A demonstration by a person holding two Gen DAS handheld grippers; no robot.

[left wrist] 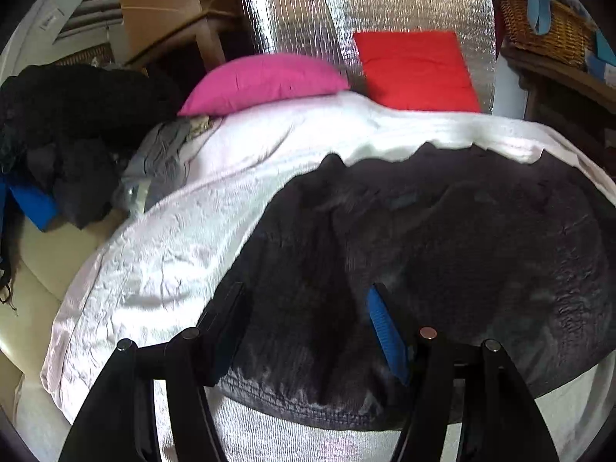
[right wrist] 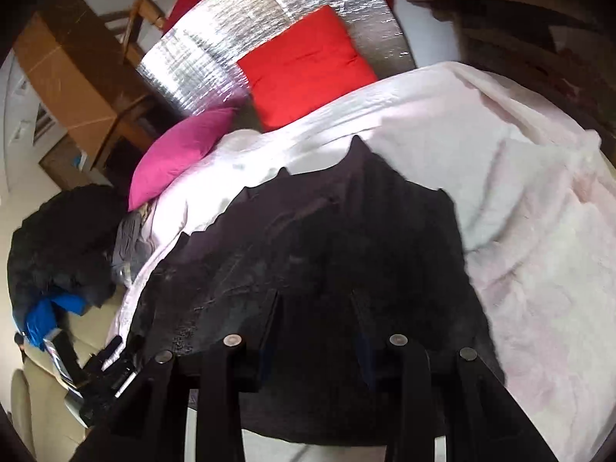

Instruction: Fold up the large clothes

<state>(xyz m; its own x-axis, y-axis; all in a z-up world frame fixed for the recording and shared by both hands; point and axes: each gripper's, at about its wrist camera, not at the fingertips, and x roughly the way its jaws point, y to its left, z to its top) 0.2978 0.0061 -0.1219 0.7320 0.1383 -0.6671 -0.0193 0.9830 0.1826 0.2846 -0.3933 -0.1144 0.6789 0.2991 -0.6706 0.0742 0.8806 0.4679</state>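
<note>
A large dark grey garment (left wrist: 442, 254) lies spread flat on a white sheet (left wrist: 161, 254); its near hem lies by the fingers. My left gripper (left wrist: 304, 308) is open above the garment's near left part, blue pad (left wrist: 385, 331) visible, holding nothing. In the right wrist view the same garment (right wrist: 327, 238) lies on the white sheet (right wrist: 500, 177). My right gripper (right wrist: 313, 308) is open just above the garment's near edge, with nothing between its fingers.
A pink pillow (left wrist: 265, 81) and a red cushion (left wrist: 415, 71) lie at the far end against a silver foil panel (left wrist: 346, 7). A heap of dark and grey clothes (left wrist: 69, 138) sits left. A wicker basket (left wrist: 546, 27) stands far right. The other gripper's body (right wrist: 104, 381) shows lower left.
</note>
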